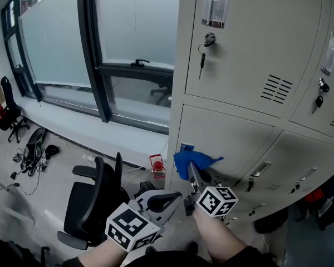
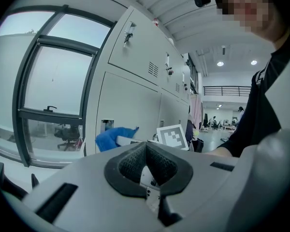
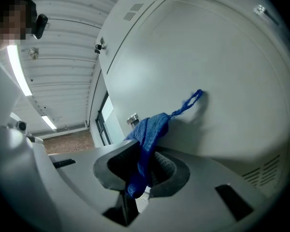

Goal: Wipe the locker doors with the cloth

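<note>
Pinching woven blue cloth (image 3: 149,129) in right claw (image 3: 139,172).

The pale grey floor (image 1: 50,204) carries a black office chair (image 1: 94,196) near the middle and the grey lockers (image 1: 250,143) on the right, with a small red lantern-like object (image 1: 157,166) just beside their base. Far left lie a tangle of cables and dark gear (image 1: 33,152) and a second black chair (image 1: 10,118).

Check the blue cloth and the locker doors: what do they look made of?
Blue cloth: looks like a woven or knitted textile, perhaps microfibre. It is matte with a visible weave and a loose thread at one corner, and it drapes limp from the right gripper.
Locker doors: probably painted sheet metal. They are smooth pale grey with a slight sheen, punched vent slots and keyed locks.
</note>
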Motion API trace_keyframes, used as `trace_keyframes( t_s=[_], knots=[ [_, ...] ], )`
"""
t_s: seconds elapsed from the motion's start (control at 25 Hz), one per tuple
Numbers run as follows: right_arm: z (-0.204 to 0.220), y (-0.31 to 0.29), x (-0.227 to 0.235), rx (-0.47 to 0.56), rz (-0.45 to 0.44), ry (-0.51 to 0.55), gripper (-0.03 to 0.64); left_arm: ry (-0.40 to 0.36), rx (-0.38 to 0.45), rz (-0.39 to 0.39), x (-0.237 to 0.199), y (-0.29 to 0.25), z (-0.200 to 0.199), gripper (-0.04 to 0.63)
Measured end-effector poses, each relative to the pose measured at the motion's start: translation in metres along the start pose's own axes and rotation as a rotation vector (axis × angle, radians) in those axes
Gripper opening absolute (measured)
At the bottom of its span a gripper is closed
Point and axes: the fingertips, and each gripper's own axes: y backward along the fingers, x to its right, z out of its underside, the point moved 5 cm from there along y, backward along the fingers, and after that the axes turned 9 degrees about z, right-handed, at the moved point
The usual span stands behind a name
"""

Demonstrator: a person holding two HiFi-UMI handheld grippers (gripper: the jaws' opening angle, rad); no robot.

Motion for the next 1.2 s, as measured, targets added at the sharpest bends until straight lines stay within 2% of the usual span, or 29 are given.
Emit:
trace_keyframes(
  t_s=[0.2, 0.4, 0.56, 0.88, 1.08, 1.2],
  knots=[
    [0.022, 0.001, 0.016, -0.052, 0.025, 0.022, 0.048, 0.01, -0.006, 0.011, 0.0, -0.006, 0.003, 0.006],
    [0.019, 0.003, 0.012, -0.075, 0.008, 0.016, 0.048, 0.011, 0.002, 0.018, 0.001, -0.01, 0.003, 0.006],
    [-0.024, 0.015, -0.013, -0.011, -0.075, -0.014, 0.048, 0.005, 0.013, 0.021, 0.002, -0.011, -0.001, 0.006],
    [-0.127, 0.03, -0.053, 0.184, -0.202, 0.005, 0.048, 0.0, 0.041, 0.032, 0.008, -0.015, -0.011, 0.006],
    [-0.171, 0.034, -0.057, 0.282, -0.205, 0.02, 0.048, -0.007, 0.046, 0.039, 0.013, -0.018, -0.015, 0.006],
    [-0.179, 0.035, -0.048, 0.302, -0.187, 0.025, 0.048, -0.009, 0.043, 0.041, 0.014, -0.019, -0.013, 0.006]
  ],
)
